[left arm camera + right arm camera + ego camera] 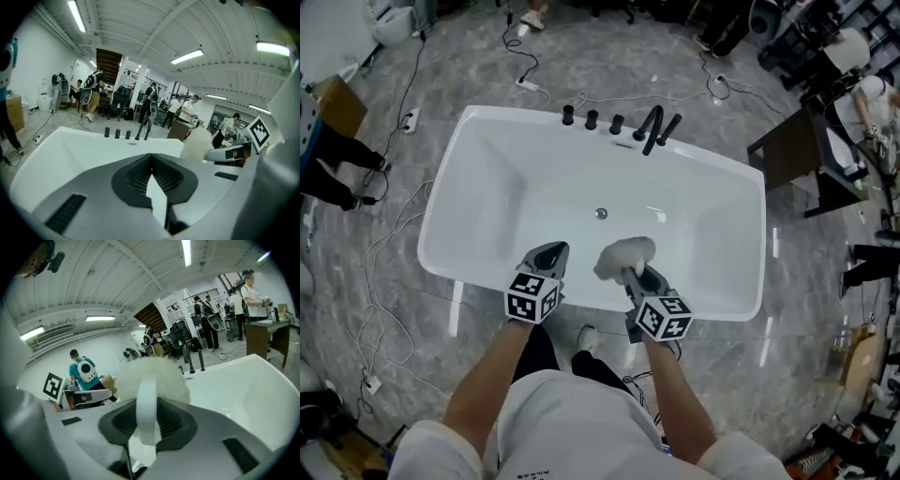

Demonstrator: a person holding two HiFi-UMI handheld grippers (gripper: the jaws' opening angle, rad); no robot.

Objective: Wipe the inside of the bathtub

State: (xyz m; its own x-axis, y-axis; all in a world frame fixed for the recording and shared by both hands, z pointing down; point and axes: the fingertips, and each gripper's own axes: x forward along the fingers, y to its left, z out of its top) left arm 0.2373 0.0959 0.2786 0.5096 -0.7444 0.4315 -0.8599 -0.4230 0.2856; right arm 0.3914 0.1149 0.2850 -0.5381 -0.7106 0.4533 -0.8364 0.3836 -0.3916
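The white bathtub (487, 187) fills the middle of the head view, with a drain (601, 214) in its floor and black taps (654, 128) on the far rim. My right gripper (636, 274) hangs over the near side of the tub, shut on the white strap (146, 404) of a fluffy white wiping pad (624, 253). The pad (154, 373) bulges just beyond the jaws. My left gripper (551, 253) hovers over the near rim to the left, jaws together with nothing in them (151, 161). From there the pad (197, 143) shows at the right.
Grey marbled floor surrounds the tub. Cables and a power strip (411, 119) lie at the back left. A dark wooden table (797, 145) stands at the right, a cardboard box (337, 98) and a person's legs (333, 164) at the left. People stand in the room behind.
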